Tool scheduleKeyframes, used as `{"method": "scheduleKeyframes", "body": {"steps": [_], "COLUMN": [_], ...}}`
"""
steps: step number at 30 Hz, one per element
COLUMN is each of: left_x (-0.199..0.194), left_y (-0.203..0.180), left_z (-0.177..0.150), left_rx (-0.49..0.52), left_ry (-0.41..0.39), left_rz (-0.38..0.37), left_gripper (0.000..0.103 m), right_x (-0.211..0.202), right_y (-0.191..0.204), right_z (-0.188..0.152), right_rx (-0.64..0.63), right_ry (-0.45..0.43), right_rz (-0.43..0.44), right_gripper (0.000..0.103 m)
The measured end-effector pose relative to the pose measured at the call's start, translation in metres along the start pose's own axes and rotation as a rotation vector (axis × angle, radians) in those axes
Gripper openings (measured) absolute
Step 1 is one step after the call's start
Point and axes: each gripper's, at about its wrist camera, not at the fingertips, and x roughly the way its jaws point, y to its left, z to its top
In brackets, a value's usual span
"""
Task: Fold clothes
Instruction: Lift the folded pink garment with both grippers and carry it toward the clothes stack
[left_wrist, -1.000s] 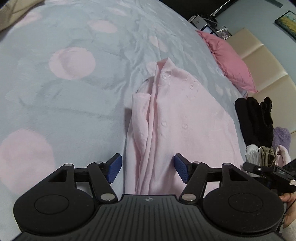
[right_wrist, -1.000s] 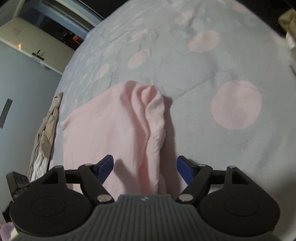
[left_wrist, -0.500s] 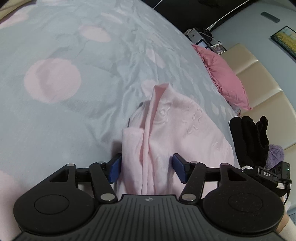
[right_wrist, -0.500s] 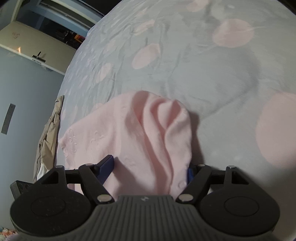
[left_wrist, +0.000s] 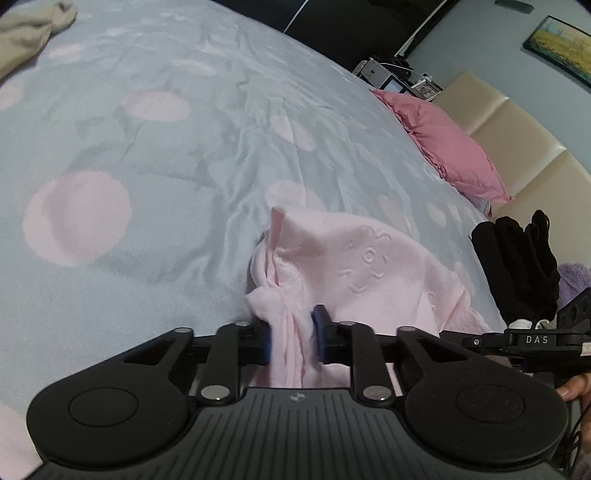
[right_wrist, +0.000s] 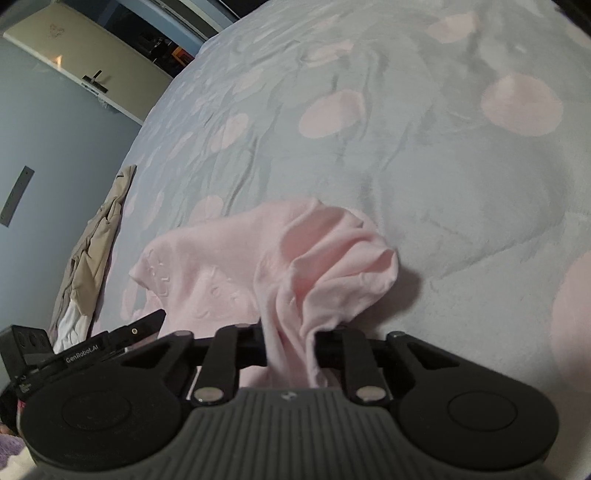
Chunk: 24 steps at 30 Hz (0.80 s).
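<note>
— Both grippers are closing as you work: your left gripper (left_wrist: 291, 338) is pinching a bunched edge of the pink garment (left_wrist: 354, 266), and your right gripper (right_wrist: 291, 347) is clamping the gathered folds at its opposite edge (right_wrist: 325, 266).

— What is changing?

— A second ago your jaws were standing wide around loose cloth; now the pads are pressing fabric, with the garment lying on the spotted bedspread (left_wrist: 155, 177) between your two hands. You are likely getting ready to lift and begin a fold.

— Any writing showing?

— "DAS" is reading on the right gripper's body (left_wrist: 535, 339) in the left view; "GenRobot.AI" on the left gripper's body (right_wrist: 81, 358) in the right view.
</note>
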Motion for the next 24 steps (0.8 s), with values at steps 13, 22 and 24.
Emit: {"method": "scheduleKeyframes", "body": {"steps": [13,22,24], "left_x": [-0.048,-0.091,-0.099], "left_y": [-0.035,-0.06,-0.063], "left_z": [0.003,0.001,0.0], "left_rx": [0.107,0.159,0.159], "left_ry": [-0.131,-0.24,-0.254], "left_rz": [-0.028,-0.063,-0.063], "left_gripper": [0.008,0.007,0.007], "right_x": [-0.049,-0.091,-0.099], "right_y": [0.023,0.051,0.057], "right_z": [-0.006,-0.014,-0.017], "right_rx": [-0.079,-0.149,-0.159], "right_ry": [-0.113,-0.218,-0.233], "right_rz": [0.017,0.076,0.082], "right_gripper": [0.013,0.012,0.012]}}
